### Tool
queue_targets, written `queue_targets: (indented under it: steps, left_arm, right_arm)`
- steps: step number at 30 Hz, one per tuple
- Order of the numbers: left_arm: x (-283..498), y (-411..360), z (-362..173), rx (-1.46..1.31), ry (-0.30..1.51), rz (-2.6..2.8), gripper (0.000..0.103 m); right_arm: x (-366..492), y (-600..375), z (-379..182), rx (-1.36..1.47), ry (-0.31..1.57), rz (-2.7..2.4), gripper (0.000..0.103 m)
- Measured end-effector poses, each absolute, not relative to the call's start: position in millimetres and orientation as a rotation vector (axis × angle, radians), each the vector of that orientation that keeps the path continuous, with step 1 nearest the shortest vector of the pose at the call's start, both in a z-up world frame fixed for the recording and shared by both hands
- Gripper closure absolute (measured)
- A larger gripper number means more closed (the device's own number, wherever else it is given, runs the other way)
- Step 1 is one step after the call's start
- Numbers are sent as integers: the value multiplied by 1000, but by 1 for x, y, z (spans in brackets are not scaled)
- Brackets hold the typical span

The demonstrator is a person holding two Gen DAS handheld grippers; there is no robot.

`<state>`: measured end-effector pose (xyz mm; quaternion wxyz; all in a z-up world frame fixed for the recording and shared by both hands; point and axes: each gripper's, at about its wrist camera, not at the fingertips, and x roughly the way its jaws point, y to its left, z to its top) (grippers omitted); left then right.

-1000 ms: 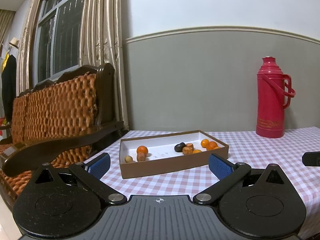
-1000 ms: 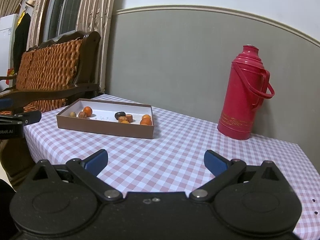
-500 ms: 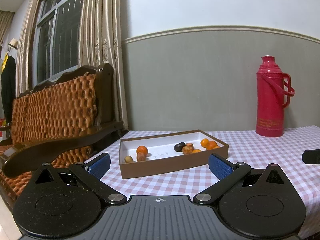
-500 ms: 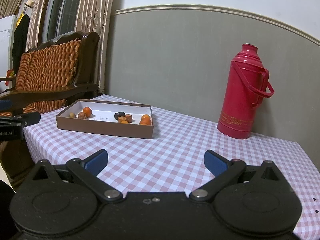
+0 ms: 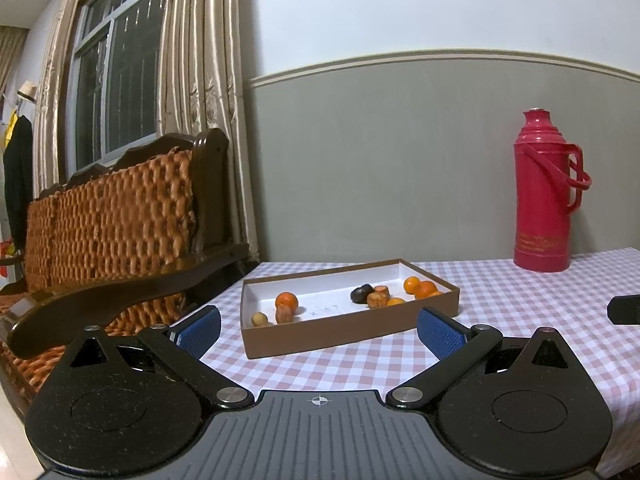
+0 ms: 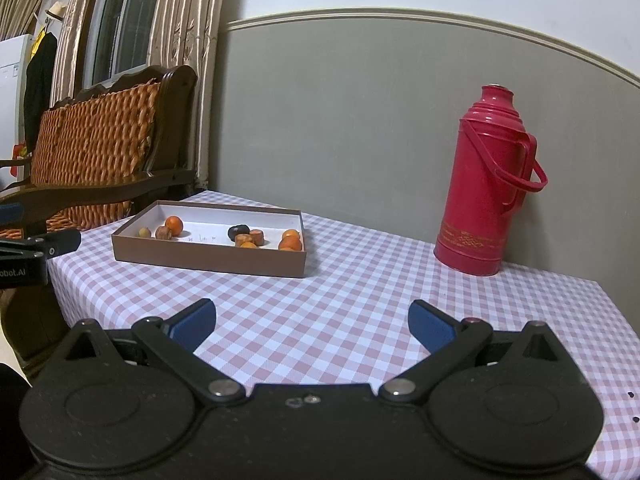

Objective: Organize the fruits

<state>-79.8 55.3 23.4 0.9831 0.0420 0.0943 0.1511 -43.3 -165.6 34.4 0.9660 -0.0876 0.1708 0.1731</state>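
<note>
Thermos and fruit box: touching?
Apart. The right wrist view shows a wide stretch of checked tablecloth between the red thermos and the brown box.

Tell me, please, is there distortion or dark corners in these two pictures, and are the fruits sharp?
Left wrist view: the wall trim bows upward, corners go black; fruits in the box are small but fairly sharp. Right wrist view: the same trim curves strongly, the thermos leans, top right corner is dark; light is soft, without glare.
</note>
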Motion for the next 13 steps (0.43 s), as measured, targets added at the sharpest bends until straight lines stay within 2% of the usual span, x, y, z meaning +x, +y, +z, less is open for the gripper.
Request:
queue_targets:
  steps: [13]
  left_arm:
    - [-86, 60, 23, 68, 167, 299, 0]
  right_arm:
    - [-43, -165, 34, -179, 343, 350, 6]
